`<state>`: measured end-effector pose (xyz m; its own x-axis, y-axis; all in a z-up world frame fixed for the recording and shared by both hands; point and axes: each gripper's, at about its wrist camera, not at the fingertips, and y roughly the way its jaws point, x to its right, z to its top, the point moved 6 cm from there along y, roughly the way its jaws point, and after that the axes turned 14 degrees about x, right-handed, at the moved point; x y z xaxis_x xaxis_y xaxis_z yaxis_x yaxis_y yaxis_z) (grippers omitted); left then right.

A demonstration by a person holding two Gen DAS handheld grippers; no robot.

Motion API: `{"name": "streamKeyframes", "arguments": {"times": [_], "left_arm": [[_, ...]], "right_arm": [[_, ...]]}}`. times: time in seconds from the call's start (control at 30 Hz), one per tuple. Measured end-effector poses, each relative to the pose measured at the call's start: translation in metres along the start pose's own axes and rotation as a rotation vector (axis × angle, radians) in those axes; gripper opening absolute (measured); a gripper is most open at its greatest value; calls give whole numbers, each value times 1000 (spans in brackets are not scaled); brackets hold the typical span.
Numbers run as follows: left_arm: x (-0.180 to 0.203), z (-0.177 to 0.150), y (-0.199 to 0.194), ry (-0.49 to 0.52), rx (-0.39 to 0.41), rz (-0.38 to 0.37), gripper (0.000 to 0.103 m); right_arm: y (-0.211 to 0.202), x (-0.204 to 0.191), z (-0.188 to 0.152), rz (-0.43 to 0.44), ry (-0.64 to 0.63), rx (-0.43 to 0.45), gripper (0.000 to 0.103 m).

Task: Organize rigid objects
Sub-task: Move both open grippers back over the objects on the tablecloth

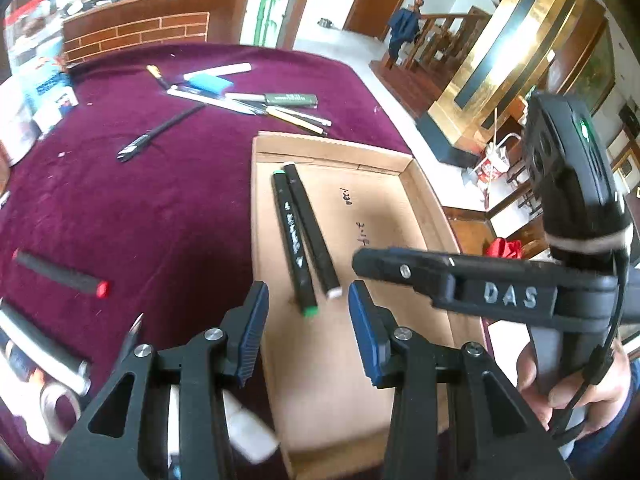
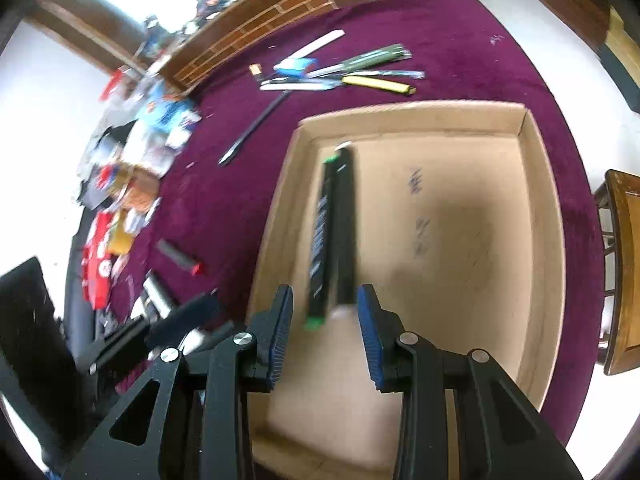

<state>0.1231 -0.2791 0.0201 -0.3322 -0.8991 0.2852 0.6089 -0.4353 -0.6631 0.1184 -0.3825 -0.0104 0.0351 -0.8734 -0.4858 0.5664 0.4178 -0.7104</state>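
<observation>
**Listener:** Start closest to you. What are the claws doing?

**Operator:** I'm working two handheld claws. My left claw point(image 1: 308, 312) has its blue pads spread apart with nothing pinched between them. My right claw point(image 2: 325, 328) is spread too, and also empty. Both hang above the near end of a shallow cardboard tray point(image 1: 404, 162) sitting on a surface point(image 1: 120, 208) draped in dark red cloth.

**Listener:** And the things being organized?

**Operator:** Two black markers lie flat on the tray floor, side by side and touching: a green-capped marker point(image 1: 292, 240) and a white-capped marker point(image 1: 314, 232). Their long axes run away from me, from the near end of the tray toward its far wall. Their near caps sit just below and ahead of the gaps of both claws (the right-wrist view is blurred, so I can't judge clearance there).

**Listener:** What's left outside the tray?

**Operator:** To my left on the cloth lies a red-tipped marker point(image 1: 60, 274), well apart from the tray and angled across my view. My left claw is the nearer one to it, I judge, so the coming reach would swing left and turn the pads across its barrel. Farther off lies a thin black pen point(image 1: 160, 130), and beyond it, near the far edge, a loose pile of pens and rulers point(image 1: 248, 96).
</observation>
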Motion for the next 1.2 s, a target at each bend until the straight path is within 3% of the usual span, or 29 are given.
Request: {"name": "streamKeyframes", "arguments": {"times": [0.27,0.63,0.97,1.2], "left_arm": [[-49,-31,-78,-41,55,54,41],[-162,-95,-178,-215,112,238,45],[-246,-149,-254,-367,164,390,45],[-263,-160,-285,-380,189,418,45]], "right_arm": [[-6,-73,-51,115,-75,-46,30],[62,-199,-99,244,-201,-179,31],[140,-271,-106,208,-303,-214,32],[166,-272,-108,150,-287,-217,32]]}}
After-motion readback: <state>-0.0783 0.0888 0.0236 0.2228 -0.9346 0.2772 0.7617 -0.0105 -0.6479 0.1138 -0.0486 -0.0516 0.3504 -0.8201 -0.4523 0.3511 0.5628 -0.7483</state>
